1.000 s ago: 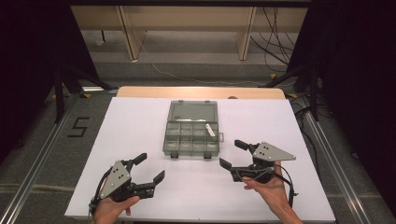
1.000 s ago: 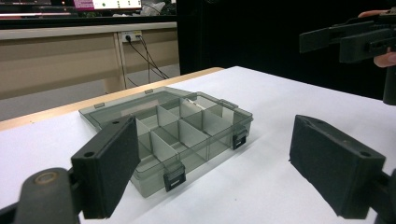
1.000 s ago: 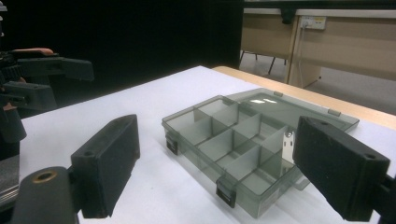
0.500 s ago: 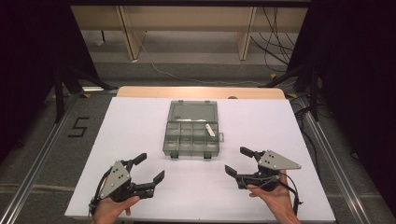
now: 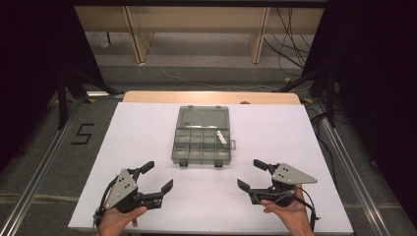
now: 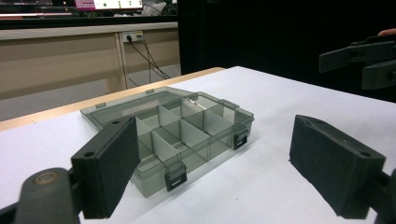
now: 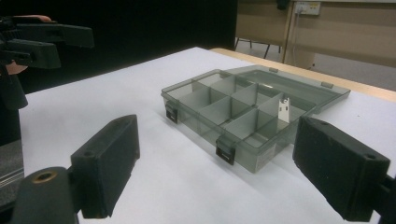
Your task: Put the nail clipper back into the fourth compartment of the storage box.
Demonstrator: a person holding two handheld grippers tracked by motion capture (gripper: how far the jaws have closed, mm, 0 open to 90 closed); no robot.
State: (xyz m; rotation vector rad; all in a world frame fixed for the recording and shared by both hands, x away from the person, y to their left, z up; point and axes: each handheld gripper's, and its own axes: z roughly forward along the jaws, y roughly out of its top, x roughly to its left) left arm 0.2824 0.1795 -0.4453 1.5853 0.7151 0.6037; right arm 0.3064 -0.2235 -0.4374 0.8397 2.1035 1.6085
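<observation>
A smoky clear compartment box lies at the table's middle with its lid folded flat on the far side. A small white piece leans in a right-hand compartment. My left gripper is open near the front left, well short of the box, with nothing between its pads. My right gripper is open at the front right, also apart from the box. The left gripper view has the box ahead between my jaws. In the right gripper view the box and white piece sit ahead.
The white table top spreads wide around the box, with a wooden strip along its far edge. Metal rails run along both sides on the floor. Cables and desk legs stand beyond the table.
My right gripper has drawn back toward the near edge and a little to the right, still open. The left gripper and the box have stayed put.
</observation>
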